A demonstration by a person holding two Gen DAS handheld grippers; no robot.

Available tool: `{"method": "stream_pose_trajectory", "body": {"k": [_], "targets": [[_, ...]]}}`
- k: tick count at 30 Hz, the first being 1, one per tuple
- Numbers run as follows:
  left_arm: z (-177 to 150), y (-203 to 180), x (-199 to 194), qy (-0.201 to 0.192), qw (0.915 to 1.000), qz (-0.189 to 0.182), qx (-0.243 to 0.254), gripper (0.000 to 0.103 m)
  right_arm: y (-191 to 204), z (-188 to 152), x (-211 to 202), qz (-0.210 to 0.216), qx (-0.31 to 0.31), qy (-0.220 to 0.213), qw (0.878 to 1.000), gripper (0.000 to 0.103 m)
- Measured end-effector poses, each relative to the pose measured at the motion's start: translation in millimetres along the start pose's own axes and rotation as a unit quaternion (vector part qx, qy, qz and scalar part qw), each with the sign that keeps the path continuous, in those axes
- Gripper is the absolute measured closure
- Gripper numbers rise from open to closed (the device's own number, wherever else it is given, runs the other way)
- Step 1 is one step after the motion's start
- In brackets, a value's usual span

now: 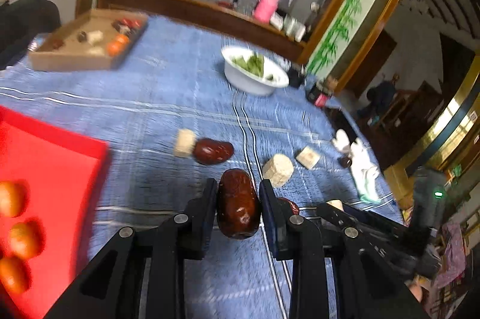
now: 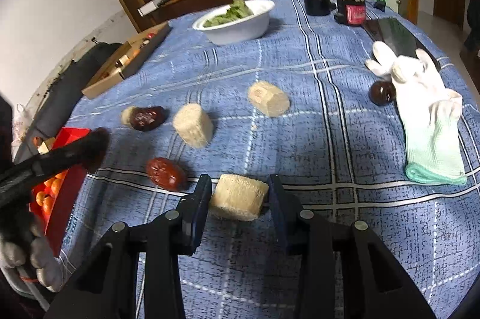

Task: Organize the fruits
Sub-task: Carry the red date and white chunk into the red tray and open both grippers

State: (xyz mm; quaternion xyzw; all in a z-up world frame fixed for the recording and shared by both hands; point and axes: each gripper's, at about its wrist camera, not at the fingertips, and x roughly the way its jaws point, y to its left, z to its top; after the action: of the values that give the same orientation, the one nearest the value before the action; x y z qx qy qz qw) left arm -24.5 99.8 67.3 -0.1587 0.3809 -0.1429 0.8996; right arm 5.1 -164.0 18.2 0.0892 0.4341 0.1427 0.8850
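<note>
Ahead of us the blue cloth (image 2: 300, 115) lies open toward the white bowl (image 2: 237, 22). Pale chunks (image 2: 193, 125) and dates (image 2: 147, 118) (scattered near-left) block that side; a white glove (image 2: 426, 121) crowds the right.

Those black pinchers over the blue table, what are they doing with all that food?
A person is sorting food with two tools. The left hand-held gripper is shut on a dark red date, next to a red tray that already holds small oranges. The right hand-held gripper is squeezing a pale cut chunk, maybe sugarcane. More dates and chunks still lie loose on the blue cloth, along with a white glove and a white bowl of greens.
</note>
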Motion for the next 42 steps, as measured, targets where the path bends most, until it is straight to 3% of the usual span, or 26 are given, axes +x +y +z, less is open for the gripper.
{"method": "stream_pose_trajectory", "body": {"k": [7,12,16,20,25,30,35,42], "targets": [[-15.5,54.6,-82.1,-0.062,0.9968,0.013,-0.048,0.074,3.7,-1.9,-11.4,-0.001,0.000,-0.029,1.000,0.066],[-31.7,117.9,-115.6,-0.086,0.9874,0.090,-0.098,0.074,29.1,0.1,-21.7,0.022,-0.006,-0.029,0.999,0.066],[-49.5,161.7,-131.7,-0.098,0.9770,0.122,-0.144,0.074,72.9,3.3,-26.3,0.067,-0.030,-0.021,0.997,0.066],[-60.1,181.9,-135.4,-0.097,0.9714,0.146,-0.160,0.074,128.9,5.9,-16.0,0.107,-0.064,0.001,0.992,0.066],[-55.4,192.8,-136.6,-0.099,0.9697,0.175,-0.139,0.074,206.6,4.0,13.6,0.145,-0.110,0.044,0.982,0.066],[-32.0,211.2,-124.5,-0.071,0.9753,0.155,-0.140,0.074,269.2,3.6,45.8,0.147,-0.154,0.075,0.974,0.066],[-11.9,226.5,-100.1,-0.035,0.9754,0.164,-0.143,0.074,300.0,1.2,82.9,0.124,-0.170,0.101,0.972,0.066],[-0.3,233.1,-85.4,-0.016,0.9749,0.161,-0.153,0.073,311.2,-2.0,107.2,0.106,-0.175,0.114,0.972,0.064]]}}
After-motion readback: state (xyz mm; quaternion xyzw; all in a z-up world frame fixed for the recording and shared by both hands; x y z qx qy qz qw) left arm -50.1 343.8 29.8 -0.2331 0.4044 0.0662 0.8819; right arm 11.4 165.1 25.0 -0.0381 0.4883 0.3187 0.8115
